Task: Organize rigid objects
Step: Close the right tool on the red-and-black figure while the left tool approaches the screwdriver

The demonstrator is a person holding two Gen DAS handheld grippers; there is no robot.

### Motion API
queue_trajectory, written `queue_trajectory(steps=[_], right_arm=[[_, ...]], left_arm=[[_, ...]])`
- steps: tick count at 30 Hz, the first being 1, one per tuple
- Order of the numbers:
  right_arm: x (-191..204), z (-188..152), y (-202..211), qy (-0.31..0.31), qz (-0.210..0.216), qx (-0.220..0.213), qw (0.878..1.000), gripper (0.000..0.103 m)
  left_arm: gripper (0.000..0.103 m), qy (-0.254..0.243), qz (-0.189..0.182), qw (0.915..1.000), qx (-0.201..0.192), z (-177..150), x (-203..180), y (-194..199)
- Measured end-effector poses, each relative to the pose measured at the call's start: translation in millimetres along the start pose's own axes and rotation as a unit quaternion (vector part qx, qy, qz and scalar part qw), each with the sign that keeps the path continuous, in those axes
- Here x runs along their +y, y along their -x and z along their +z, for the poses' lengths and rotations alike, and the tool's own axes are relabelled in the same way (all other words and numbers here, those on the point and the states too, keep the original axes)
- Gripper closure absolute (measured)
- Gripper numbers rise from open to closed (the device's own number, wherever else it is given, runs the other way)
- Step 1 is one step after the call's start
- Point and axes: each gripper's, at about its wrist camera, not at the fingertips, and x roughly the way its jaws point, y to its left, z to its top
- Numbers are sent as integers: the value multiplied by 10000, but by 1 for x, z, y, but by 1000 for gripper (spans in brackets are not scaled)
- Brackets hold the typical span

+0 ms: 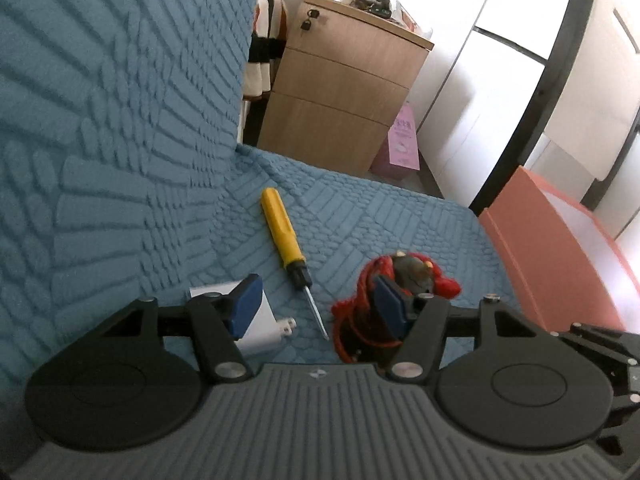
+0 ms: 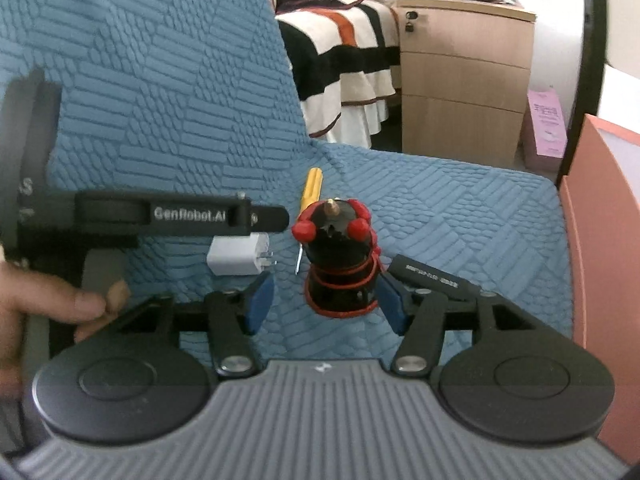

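On the blue textured sofa seat lie a yellow-handled screwdriver [image 1: 285, 240], a white plug charger [image 1: 260, 330] and a black device wrapped in red cord [image 1: 394, 280]. My left gripper [image 1: 316, 308] is open just above the seat, the screwdriver tip between its blue pads, the charger under the left pad. In the right wrist view my right gripper [image 2: 326, 306] is open around the upright black device with red cord [image 2: 340, 268]. The charger [image 2: 238, 258] and screwdriver [image 2: 309, 192] lie behind it. The left gripper's arm [image 2: 180, 216] crosses from the left.
An orange box [image 1: 560, 248] stands at the seat's right edge; it also shows in the right wrist view [image 2: 600, 240]. The sofa back [image 1: 120, 100] rises at left. A wooden drawer cabinet [image 1: 340, 88] and a striped blanket [image 2: 344, 52] stand beyond.
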Motion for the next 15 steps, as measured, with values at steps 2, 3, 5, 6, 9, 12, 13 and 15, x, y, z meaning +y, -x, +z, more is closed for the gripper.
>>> queue_trajectory(steps=[2, 3, 5, 6, 9, 12, 13, 15], right_arm=[[0, 2, -9, 56, 6, 54, 10000, 44], [0, 4, -12, 78, 20, 56, 10000, 44], [1, 7, -20, 156, 47, 70, 9998, 44], [1, 8, -24, 195, 40, 80, 9998, 44], [2, 11, -36, 241, 1, 114, 9996, 44], [2, 14, -46, 324, -76, 111, 9994, 44], [1, 15, -49, 356, -115, 106, 9992, 44], [0, 16, -56, 340, -186, 125, 9992, 43]], left_arm=[[39, -10, -87, 9999, 97, 4, 1, -6], [40, -6, -82, 9999, 117, 5, 1, -9], [42, -40, -56, 9999, 114, 7, 1, -13], [43, -49, -43, 9999, 124, 8, 0, -15], [49, -22, -86, 9998, 202, 11, 1, -22], [51, -35, -50, 9995, 295, 14, 1, -29], [51, -36, -20, 9994, 331, 16, 2, -32], [53, -13, 8, 9992, 407, 19, 2, -38]])
